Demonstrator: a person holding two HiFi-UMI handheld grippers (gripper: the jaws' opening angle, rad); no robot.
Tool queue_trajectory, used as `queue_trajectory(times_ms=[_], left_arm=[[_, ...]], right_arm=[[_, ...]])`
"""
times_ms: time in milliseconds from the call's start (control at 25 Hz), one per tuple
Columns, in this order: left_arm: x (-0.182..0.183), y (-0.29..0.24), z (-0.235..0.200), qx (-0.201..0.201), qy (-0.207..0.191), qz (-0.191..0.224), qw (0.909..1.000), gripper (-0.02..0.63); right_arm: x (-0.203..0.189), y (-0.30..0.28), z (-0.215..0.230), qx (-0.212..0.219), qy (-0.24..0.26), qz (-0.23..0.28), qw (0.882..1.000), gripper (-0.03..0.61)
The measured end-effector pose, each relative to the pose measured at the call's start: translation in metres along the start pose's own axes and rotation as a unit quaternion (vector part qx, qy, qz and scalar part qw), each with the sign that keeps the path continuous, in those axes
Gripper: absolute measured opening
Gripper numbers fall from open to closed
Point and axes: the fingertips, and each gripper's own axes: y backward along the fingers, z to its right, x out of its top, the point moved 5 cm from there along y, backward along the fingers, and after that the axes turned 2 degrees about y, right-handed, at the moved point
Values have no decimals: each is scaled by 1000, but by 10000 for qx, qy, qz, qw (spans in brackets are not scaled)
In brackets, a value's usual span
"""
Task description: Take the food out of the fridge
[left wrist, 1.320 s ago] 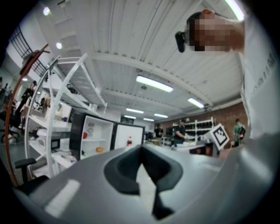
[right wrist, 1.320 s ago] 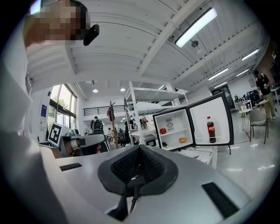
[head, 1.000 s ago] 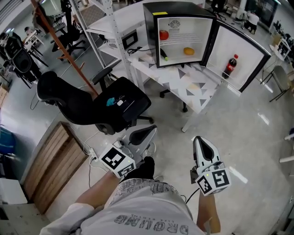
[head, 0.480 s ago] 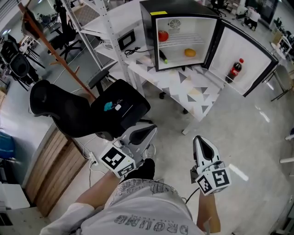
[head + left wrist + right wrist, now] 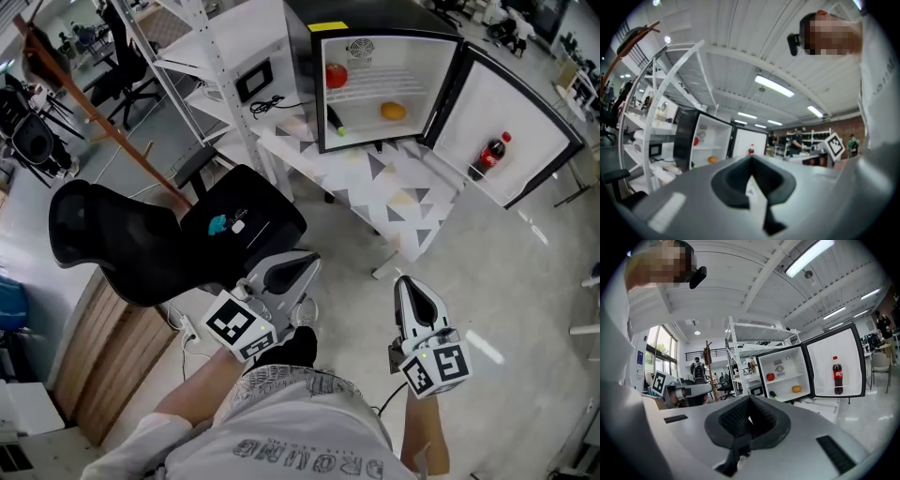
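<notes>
We hold left gripper [image 5: 309, 262] and right gripper [image 5: 406, 286] low, jaws closed on both, nothing in them. Food sits in open fridge [image 5: 302, 66] on table [image 5: 398, 192], well apart from us: red fruit [image 5: 336, 75] upper shelf, orange fruit [image 5: 394, 111] lower shelf, cola bottle [image 5: 493, 156] in door.
</notes>
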Motion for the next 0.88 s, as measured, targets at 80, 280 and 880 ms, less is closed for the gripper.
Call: queue_trajectory(times_ms=[80,280,880], left_arm=[[2,-4,-13,9,26,-19,10000,5],[7,-17,-47,9,70,-56,10000,5],[22,-52,-147,-189,128,-132,9997,5]], right_arm=[[2,-13,2,-1,-17,-23,10000,2],[8,-47,8,-8,-44,-64,10000,2],[29,-143,20,-252,-28,-177,9995,2]])
